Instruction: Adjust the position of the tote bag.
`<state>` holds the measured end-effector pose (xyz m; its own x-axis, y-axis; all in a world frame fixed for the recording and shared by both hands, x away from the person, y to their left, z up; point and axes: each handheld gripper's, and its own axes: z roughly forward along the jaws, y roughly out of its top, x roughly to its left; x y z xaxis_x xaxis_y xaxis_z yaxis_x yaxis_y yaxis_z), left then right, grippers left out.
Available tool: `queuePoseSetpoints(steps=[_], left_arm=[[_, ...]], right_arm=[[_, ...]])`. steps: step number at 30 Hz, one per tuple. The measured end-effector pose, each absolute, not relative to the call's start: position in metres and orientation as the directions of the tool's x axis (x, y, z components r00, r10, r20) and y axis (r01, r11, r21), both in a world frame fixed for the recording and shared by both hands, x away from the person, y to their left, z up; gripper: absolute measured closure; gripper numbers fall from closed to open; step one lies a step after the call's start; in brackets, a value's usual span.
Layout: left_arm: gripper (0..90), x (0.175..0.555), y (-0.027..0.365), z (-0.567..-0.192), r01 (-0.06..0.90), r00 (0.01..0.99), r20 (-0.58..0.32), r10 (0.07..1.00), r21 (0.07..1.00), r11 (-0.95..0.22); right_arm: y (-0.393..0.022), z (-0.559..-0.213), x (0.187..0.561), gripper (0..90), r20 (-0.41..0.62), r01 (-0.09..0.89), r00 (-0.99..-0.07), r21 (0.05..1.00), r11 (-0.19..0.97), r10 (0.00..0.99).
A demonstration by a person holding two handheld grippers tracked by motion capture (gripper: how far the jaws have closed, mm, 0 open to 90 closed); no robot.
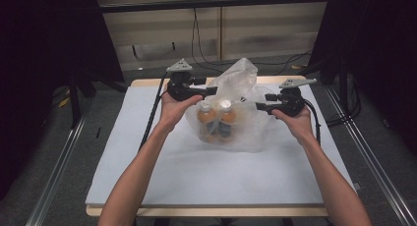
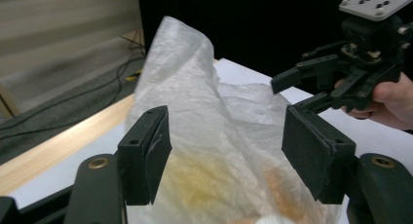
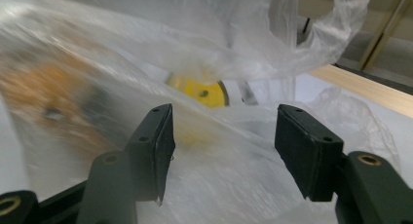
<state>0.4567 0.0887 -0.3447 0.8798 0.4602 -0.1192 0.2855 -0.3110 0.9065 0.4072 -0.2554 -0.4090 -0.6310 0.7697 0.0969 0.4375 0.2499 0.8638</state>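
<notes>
Left hand-held gripper (image 1: 209, 92) sits at the left flank of the plastic bag (image 1: 236, 113), jaws standing apart with the film rising between them but neither pad pressing on it, so nothing is gripped there. Over on the other side, the right hand-held gripper (image 1: 260, 106) faces in at the bag's right flank, jaws likewise parted, loose film lying in the gap and no clamp on it. The left gripper view looks across the bag's upstanding peak (image 2: 180, 68) to the right hand-held gripper (image 2: 311, 83) beyond.

The bag sits near the middle of the table (image 1: 147, 177), a little toward the far edge, slumped around two bottles (image 1: 216, 115) with orange contents and pale caps, standing close together. In the right gripper view a yellow round thing (image 3: 204, 92) shows through the film; what it is I cannot tell.

Handling call: that film looks thin, soft and slippery, likely to crumple and slide rather than hold shape, while the bottles give the load its weight and could tip or roll. Best hold, I'd judge, is the bunched film at the top or a looped handle (image 3: 341, 19), pinched through several layers.

White sheet over a wooden table; grey floor around, metal rails at the sides, dark curtains, cables trailing along the far wall
</notes>
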Motion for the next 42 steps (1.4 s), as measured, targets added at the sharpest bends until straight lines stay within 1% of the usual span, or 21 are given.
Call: queuePoseSetpoints(steps=[2, 4, 6, 8, 9, 14, 15, 16, 19, 21, 23, 24, 25, 27, 29, 30, 37, 42], left_arm=[[32.0, 0.459, 0.082, -0.347, 0.286, 0.886, -0.119, 0.447, 0.9, -0.327], [31.0, 0.46, 0.076, -0.35, 0.288, 0.889, -0.118, 0.443, 0.895, -0.341], [31.4, 0.462, 0.073, -0.354, 0.305, 0.885, -0.127, 0.447, 0.885, -0.353], [34.4, 0.464, 0.073, -0.358, 0.315, 0.881, -0.125, 0.456, 0.874, -0.37], [37.6, 0.465, 0.074, -0.358, 0.32, 0.88, -0.127, 0.457, 0.87, -0.375], [50.8, 0.469, 0.079, -0.359, 0.326, 0.885, -0.15, 0.441, 0.876, -0.356], [52.2, 0.469, 0.079, -0.359, 0.328, 0.885, -0.156, 0.438, 0.877, -0.351], [52.3, 0.469, 0.079, -0.36, 0.334, 0.883, -0.16, 0.442, 0.875, -0.35], [52.8, 0.471, 0.079, -0.361, 0.338, 0.886, -0.171, 0.432, 0.874, -0.348], [55.1, 0.472, 0.079, -0.362, 0.346, 0.886, -0.184, 0.427, 0.874, -0.341], [58.9, 0.473, 0.08, -0.362, 0.351, 0.888, -0.188, 0.42, 0.867, -0.354], [62.9, 0.474, 0.08, -0.362, 0.351, 0.888, -0.187, 0.42, 0.865, -0.358], [62.9, 0.474, 0.08, -0.363, 0.358, 0.888, -0.196, 0.415, 0.862, -0.359], [75.4, 0.476, 0.081, -0.365, 0.357, 0.896, -0.204, 0.395, 0.859, -0.366], [83.6, 0.476, 0.081, -0.366, 0.359, 0.898, -0.212, 0.386, 0.859, -0.364], [90.0, 0.476, 0.081, -0.366, 0.357, 0.9, -0.212, 0.382, 0.86, -0.365], [90.0, 0.47, 0.084, -0.358, 0.341, 0.902, -0.208, 0.378, 0.88, -0.33], [90.0, 0.46, 0.093, -0.349, 0.299, 0.904, -0.164, 0.396, 0.904, -0.307]], right_arm=[[-0.255, -0.414, 0.411, 40.6, 0.101, 0.445, -0.631, 0.86, 0.252, 0.769], [-0.254, -0.417, 0.414, 43.6, 0.096, 0.442, -0.634, 0.859, 0.257, 0.768], [-0.253, -0.42, 0.415, 51.8, 0.1, 0.443, -0.634, 0.86, 0.254, 0.767], [-0.252, -0.421, 0.414, 59.8, 0.1, 0.436, -0.644, 0.863, 0.256, 0.759], [-0.252, -0.422, 0.414, 66.0, 0.097, 0.431, -0.653, 0.863, 0.263, 0.751], [-0.25, -0.42, 0.412, 83.0, 0.096, 0.418, -0.664, 0.87, 0.261, 0.742], [-0.25, -0.419, 0.412, 87.7, 0.097, 0.413, -0.673, 0.872, 0.263, 0.733], [-0.249, -0.419, 0.412, 89.7, 0.096, 0.412, -0.675, 0.872, 0.265, 0.732], [-0.247, -0.419, 0.411, 90.0, 0.099, 0.416, -0.679, 0.868, 0.27, 0.727], [-0.246, -0.419, 0.41, 90.0, 0.095, 0.414, -0.679, 0.868, 0.273, 0.727], [-0.245, -0.417, 0.409, 90.0, 0.091, 0.408, -0.68, 0.872, 0.272, 0.727], [-0.245, -0.415, 0.409, 90.0, 0.092, 0.4, -0.683, 0.877, 0.267, 0.724], [-0.245, -0.415, 0.409, 90.0, 0.092, 0.4, -0.683, 0.877, 0.267, 0.724], [-0.245, -0.413, 0.407, 90.0, 0.096, 0.396, -0.684, 0.881, 0.257, 0.723], [-0.245, -0.412, 0.406, 90.0, 0.094, 0.392, -0.684, 0.883, 0.256, 0.723], [-0.245, -0.41, 0.404, 90.0, 0.095, 0.391, -0.686, 0.884, 0.255, 0.721], [-0.248, -0.399, 0.398, 90.0, 0.096, 0.373, -0.685, 0.897, 0.235, 0.722], [-0.249, -0.391, 0.392, 90.0, 0.088, 0.361, -0.688, 0.903, 0.235, 0.72]])
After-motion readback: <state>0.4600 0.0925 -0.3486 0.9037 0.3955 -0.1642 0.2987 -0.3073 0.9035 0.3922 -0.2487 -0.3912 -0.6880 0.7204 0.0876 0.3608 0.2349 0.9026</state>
